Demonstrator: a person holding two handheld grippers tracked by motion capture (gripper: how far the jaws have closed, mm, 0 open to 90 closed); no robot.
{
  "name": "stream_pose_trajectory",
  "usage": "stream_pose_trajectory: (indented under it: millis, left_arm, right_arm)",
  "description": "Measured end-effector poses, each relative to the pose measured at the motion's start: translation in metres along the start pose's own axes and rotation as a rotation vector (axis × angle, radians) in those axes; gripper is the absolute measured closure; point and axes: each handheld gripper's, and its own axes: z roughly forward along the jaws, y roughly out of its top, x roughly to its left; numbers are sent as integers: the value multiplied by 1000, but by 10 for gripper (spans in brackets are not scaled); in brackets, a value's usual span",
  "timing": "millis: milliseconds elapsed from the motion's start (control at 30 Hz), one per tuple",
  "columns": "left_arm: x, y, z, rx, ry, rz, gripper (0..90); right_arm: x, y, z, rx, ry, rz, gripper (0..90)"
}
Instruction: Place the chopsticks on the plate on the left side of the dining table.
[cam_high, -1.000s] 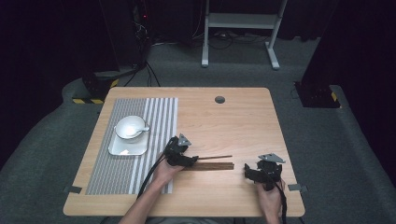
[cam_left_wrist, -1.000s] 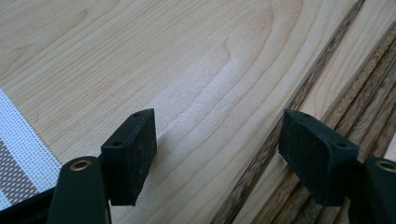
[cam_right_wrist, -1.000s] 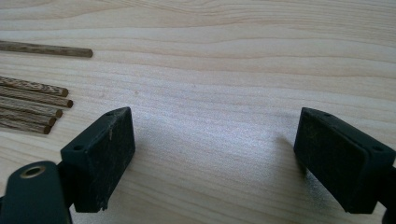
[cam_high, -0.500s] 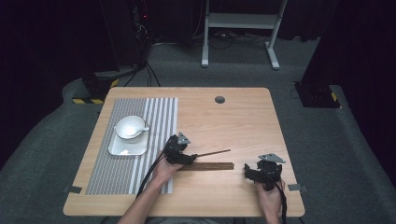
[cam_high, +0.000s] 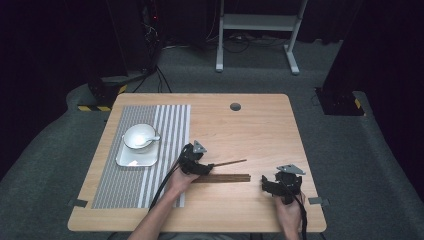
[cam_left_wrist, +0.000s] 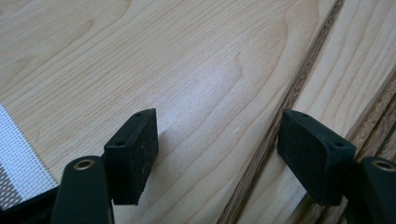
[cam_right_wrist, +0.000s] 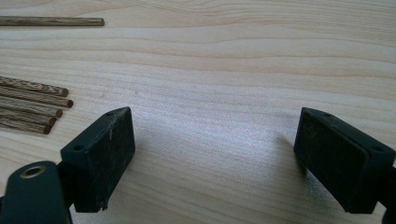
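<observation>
A bundle of dark wooden chopsticks (cam_high: 225, 178) lies on the wooden table (cam_high: 260, 130) near its front. One single chopstick (cam_high: 230, 163) lies apart from it, angled away to the right. My left gripper (cam_high: 206, 167) sits at the left end of these sticks. Its jaws stand open, and the single chopstick (cam_left_wrist: 289, 93) runs between them close to the right pad (cam_left_wrist: 313, 154). My right gripper (cam_high: 264, 185) rests low on the table just right of the bundle, open and empty. The right gripper view shows the bundle's ends (cam_right_wrist: 35, 105) and the single chopstick (cam_right_wrist: 51, 21).
A grey striped placemat (cam_high: 125, 190) covers the table's left part. On it a white square plate (cam_high: 131, 160) carries a white bowl (cam_high: 138, 136) with a spoon (cam_high: 151, 139). A cable hole (cam_high: 235, 106) sits near the far edge.
The single chopstick's far end has swung slightly away from the bundle. Both hands have stayed almost where they were.
</observation>
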Motion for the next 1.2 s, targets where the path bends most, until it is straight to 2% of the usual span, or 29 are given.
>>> stream_pose_trajectory:
  millis: [200,400,567,833,1100,1200]
  left_arm:
    - [-5,9,6,23,0,23,284]
    - [-4,12,10,13,-2,5,293]
    - [1,14,12,7,8,-25,306]
    - [5,16,13,15,34,-27,309]
    - [12,17,11,2,58,-46,347]
    - [13,18,11,-5,62,-38,411]
  right_arm:
    - [0,0,0,0,0,0,120]
    - [0,0,0,0,0,0,120]
    - [0,0,0,-1,1,-4,122]
    - [0,0,0,-1,1,-3,123]
    - [0,0,0,0,1,-3,123]
    - [0,0,0,-1,1,-3,123]
